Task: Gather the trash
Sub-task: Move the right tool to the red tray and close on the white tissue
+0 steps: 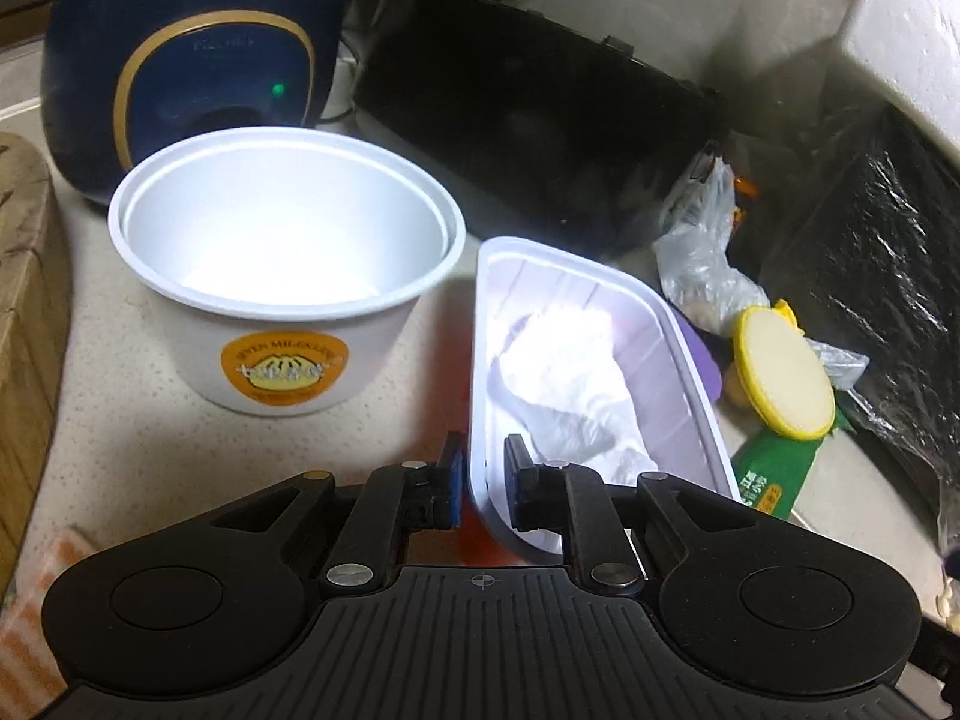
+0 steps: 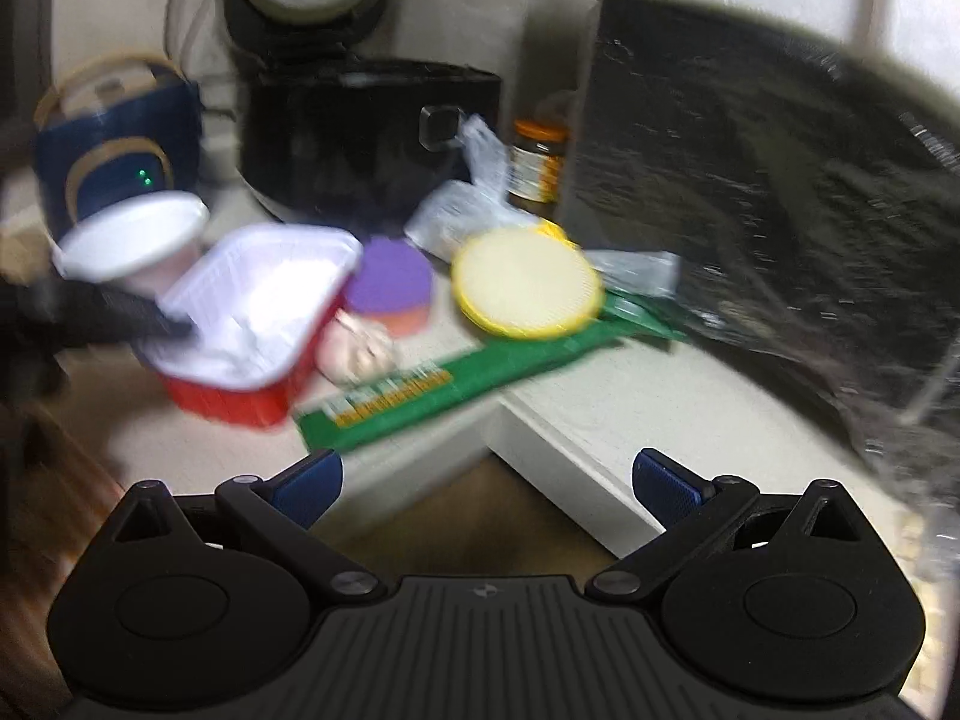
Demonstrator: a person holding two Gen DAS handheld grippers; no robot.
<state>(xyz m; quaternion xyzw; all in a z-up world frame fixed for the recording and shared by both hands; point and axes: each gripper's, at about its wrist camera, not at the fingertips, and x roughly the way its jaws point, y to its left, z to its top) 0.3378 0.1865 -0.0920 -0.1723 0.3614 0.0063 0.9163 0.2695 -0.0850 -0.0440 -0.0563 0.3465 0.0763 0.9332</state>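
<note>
A rectangular tray (image 1: 570, 258), white inside and red outside (image 2: 240, 396), sits tilted on the counter with a crumpled white tissue (image 1: 564, 372) in it. My left gripper (image 1: 483, 471) straddles the tray's near wall, one pad outside and one inside. The jaws stand only narrowly apart, with small gaps at the wall. A white paper bowl (image 1: 288, 276) with an orange label stands just left of the tray. My right gripper (image 2: 486, 480) is wide open over the counter's front edge with nothing between its fingers. A yellow lid (image 2: 528, 282) and a green packet (image 2: 450, 378) lie ahead of it.
A dark blue cooker (image 1: 180, 60) and a black appliance (image 1: 540, 120) stand behind. A clear plastic bag (image 1: 702, 252), a purple-topped item (image 2: 390, 282) and a jar (image 2: 537, 162) crowd the corner. A black foil-wrapped block (image 1: 870, 252) fills the right. A cardboard box (image 1: 24, 300) is at the left.
</note>
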